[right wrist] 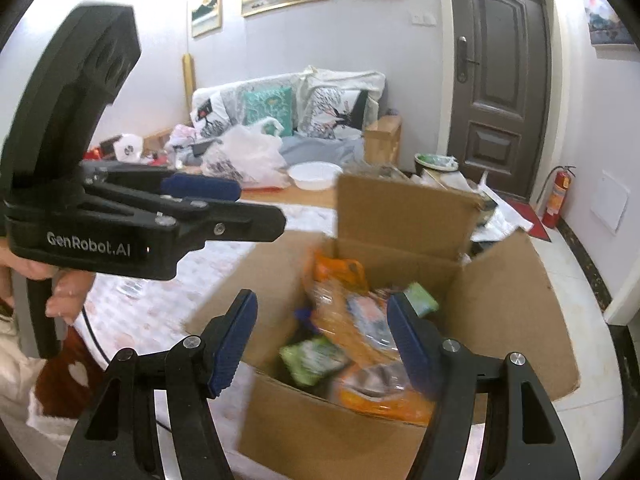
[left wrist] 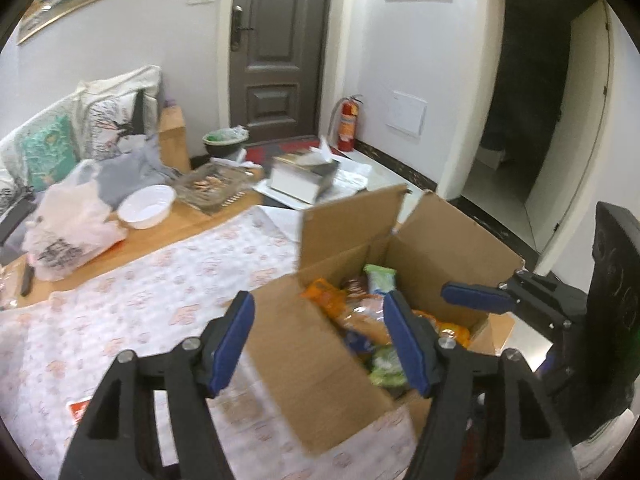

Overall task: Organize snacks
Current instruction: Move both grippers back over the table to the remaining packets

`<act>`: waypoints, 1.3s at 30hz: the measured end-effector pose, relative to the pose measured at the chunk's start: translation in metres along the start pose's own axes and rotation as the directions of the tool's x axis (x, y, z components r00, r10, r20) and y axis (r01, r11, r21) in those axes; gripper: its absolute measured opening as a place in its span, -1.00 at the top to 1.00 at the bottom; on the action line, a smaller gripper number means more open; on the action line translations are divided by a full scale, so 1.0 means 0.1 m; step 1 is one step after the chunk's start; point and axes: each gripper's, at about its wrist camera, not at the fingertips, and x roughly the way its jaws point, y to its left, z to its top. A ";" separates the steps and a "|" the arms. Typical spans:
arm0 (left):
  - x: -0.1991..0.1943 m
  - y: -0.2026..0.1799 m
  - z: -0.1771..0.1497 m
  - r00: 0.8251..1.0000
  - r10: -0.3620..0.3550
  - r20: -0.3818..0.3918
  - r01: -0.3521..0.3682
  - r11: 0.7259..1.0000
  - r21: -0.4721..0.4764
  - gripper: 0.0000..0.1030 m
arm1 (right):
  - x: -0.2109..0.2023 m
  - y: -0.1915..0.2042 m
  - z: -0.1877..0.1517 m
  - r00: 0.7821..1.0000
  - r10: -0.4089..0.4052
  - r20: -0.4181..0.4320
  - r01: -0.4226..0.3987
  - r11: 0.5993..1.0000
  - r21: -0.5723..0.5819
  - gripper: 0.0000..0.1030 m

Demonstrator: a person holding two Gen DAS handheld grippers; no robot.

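An open cardboard box (left wrist: 448, 236) (right wrist: 512, 296) stands on the cloth-covered table with its flaps up. Several snack packets lie inside: an orange bag (left wrist: 326, 296) (right wrist: 340, 272), green packets (left wrist: 380, 278) (right wrist: 312, 358) and a clear-wrapped bread bag (right wrist: 360, 320). My left gripper (left wrist: 320, 340) is open and empty above the box's near-left flap. My right gripper (right wrist: 322, 336) is open and empty above the box's contents; it also shows in the left wrist view (left wrist: 476, 298). The left gripper shows at the left of the right wrist view (right wrist: 224, 196).
A floral cloth (left wrist: 120, 320) covers the table. Behind it lie a white bowl (left wrist: 146, 206), a plastic bag (left wrist: 68, 224), a wire tray (left wrist: 212, 188) and a tissue box (left wrist: 304, 178). A sofa with cushions (right wrist: 288, 108), a door (left wrist: 280, 48) and a fire extinguisher (left wrist: 348, 124) stand beyond.
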 end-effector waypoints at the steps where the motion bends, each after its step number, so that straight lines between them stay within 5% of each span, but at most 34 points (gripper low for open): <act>1: -0.09 0.07 -0.04 1.000 0.014 0.008 -0.014 1.000 -0.006 -0.26 | -0.02 0.09 0.04 1.000 0.020 0.011 -0.020 1.000 0.006 -0.25; 8: -0.62 0.72 -0.39 0.993 0.108 0.040 -0.104 0.991 -0.089 -0.27 | 0.11 0.74 0.19 0.992 0.128 0.016 -0.128 0.992 -0.010 -0.27; 19: -0.80 1.84 -1.25 0.976 0.219 -0.019 -0.217 0.945 -0.245 -0.27 | 0.98 1.79 0.13 0.971 0.191 -0.144 -0.197 0.980 -0.028 -0.26; 30: -0.23 2.45 -1.85 0.959 0.237 -0.154 -0.277 0.898 -0.343 -0.27 | 1.90 1.68 -0.24 0.961 -0.089 -0.262 0.102 0.994 0.038 -0.27; 35: -0.16 2.51 -1.91 0.950 0.259 -0.177 -0.307 0.880 -0.361 -0.31 | 2.14 1.50 -0.26 0.928 -0.229 -0.294 0.241 0.971 0.004 -0.27; 39: -0.07 2.48 -1.91 0.939 0.274 -0.206 -0.332 0.877 -0.347 -0.34 | 2.22 1.29 -0.26 0.914 -0.235 -0.332 0.268 0.962 0.059 -0.30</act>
